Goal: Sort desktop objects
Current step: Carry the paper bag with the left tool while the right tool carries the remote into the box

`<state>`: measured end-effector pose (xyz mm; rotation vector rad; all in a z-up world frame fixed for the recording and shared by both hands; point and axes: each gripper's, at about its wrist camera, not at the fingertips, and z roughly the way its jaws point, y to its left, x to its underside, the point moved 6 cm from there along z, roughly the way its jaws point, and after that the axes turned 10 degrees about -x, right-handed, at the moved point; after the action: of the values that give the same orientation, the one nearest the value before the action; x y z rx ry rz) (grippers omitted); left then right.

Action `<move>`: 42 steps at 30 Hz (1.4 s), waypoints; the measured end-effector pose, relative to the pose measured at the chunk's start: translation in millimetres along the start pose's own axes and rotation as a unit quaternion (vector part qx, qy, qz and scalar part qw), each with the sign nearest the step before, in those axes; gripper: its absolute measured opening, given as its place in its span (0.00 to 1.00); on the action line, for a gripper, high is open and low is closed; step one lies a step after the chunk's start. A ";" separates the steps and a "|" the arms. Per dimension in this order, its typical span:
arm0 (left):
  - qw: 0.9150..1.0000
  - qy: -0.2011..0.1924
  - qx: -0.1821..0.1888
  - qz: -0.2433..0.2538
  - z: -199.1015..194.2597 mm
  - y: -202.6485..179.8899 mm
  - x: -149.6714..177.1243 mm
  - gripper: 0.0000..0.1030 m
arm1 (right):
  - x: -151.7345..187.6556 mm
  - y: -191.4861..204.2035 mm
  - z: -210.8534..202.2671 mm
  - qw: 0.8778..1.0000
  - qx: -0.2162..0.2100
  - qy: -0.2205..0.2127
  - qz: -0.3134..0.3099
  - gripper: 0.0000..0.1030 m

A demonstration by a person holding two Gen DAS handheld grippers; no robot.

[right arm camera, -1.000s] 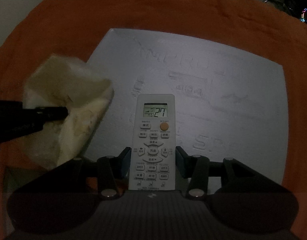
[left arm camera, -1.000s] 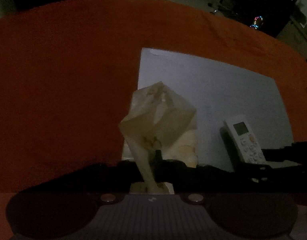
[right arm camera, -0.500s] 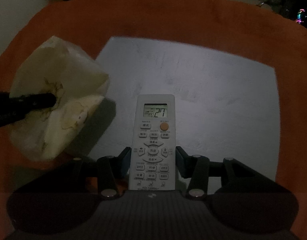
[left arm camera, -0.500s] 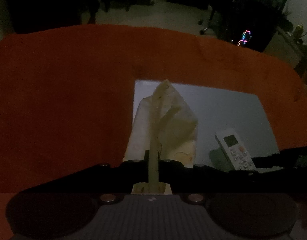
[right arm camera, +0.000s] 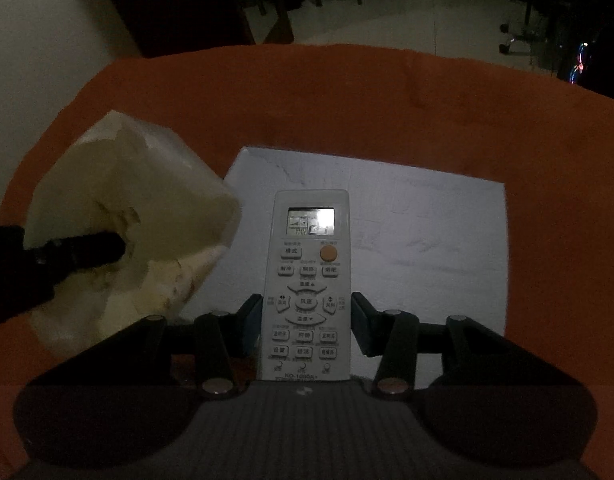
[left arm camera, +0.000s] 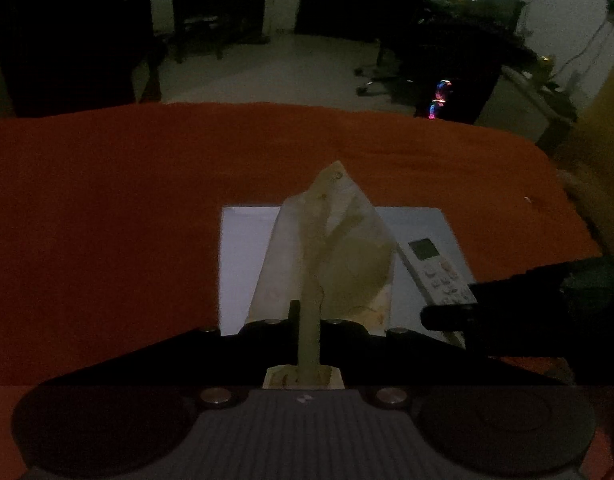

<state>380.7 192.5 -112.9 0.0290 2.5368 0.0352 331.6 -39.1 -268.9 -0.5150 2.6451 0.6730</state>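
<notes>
Though the room is dim, both views show the orange-covered counter (left arm camera: 107, 208) with a pale grey mat (right arm camera: 427, 216) lying on it and bare orange cloth on every side of the mat. In the left wrist view the left gripper (left arm camera: 309, 320) has its jaws closed on a crumpled yellowish-white tissue (left arm camera: 339, 248), which stands up through the middle of the frame and hides part of the mat behind it. In the right wrist view the right gripper (right arm camera: 306, 312) has its jaws clamped on the two long sides of a white remote control (right arm camera: 309, 280), centre frame, its small screen facing the camera. Only the right view shows the remote's buttons; the print on them is too small to read. The left view shows the counter's far edge in its upper half, with dark floor and furniture beyond, hard to make out. In the right view the left gripper enters from the left edge, black and cut off, with the tissue bulging around it at left centre.
</notes>
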 end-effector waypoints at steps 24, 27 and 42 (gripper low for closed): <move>0.997 0.046 0.049 0.031 -56.6 -37.5 114.2 0.00 | 125.4 -1.6 -70.4 0.998 -0.053 0.027 0.017 0.48; 0.998 0.057 0.021 0.024 -44.0 -34.0 132.4 0.00 | 144.0 -9.1 -55.0 0.998 -0.037 0.041 0.035 0.48; 0.993 0.110 -0.042 -0.007 11.7 -24.3 168.4 0.00 | 180.2 -30.3 16.7 0.994 0.018 0.099 0.044 0.48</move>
<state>248.5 173.2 -219.0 -0.0268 2.7527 0.1472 192.4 -101.5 -370.9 -0.4799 2.8755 0.6270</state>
